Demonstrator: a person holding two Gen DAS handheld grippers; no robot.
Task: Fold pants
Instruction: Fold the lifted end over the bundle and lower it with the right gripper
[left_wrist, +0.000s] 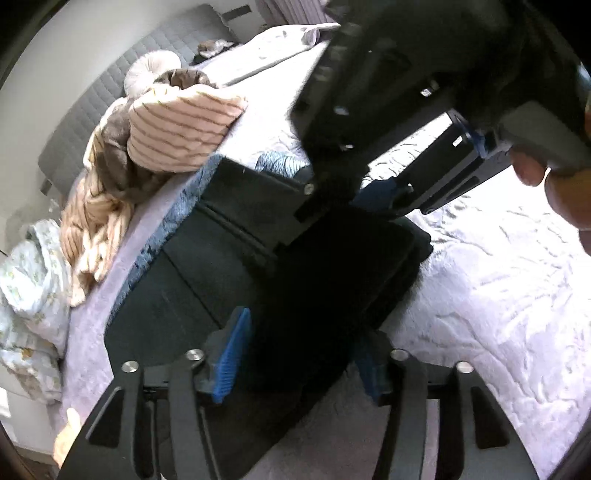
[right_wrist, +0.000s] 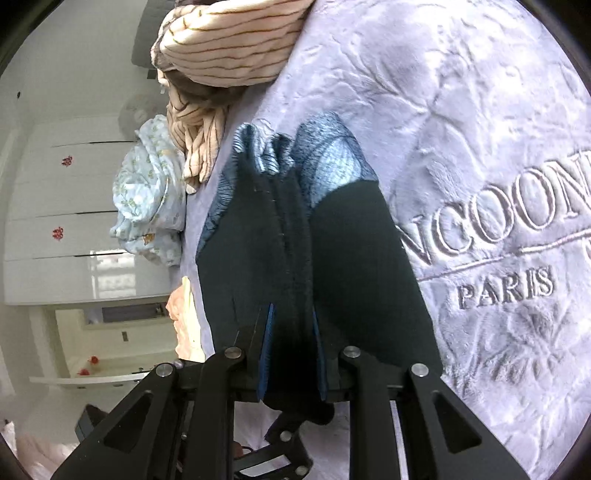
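Observation:
Dark pants (left_wrist: 229, 236) with a blue patterned band lie folded on the lavender bedspread (left_wrist: 498, 295). My left gripper (left_wrist: 295, 354) is open, its blue pads on either side of the near dark fold. The right gripper's body (left_wrist: 388, 92) hangs over the pants' far end in the left wrist view. In the right wrist view my right gripper (right_wrist: 291, 343) is shut on a bunched ridge of the pants (right_wrist: 351, 240), which run away from it to the blue patterned end (right_wrist: 325, 155).
A striped beige blanket (left_wrist: 177, 129) and a brown cloth are heaped at the bed's left edge, with a pale floral quilt (left_wrist: 29, 295) beside them. A grey headboard (left_wrist: 110, 81) stands behind. White cabinets (right_wrist: 74, 221) show in the right wrist view.

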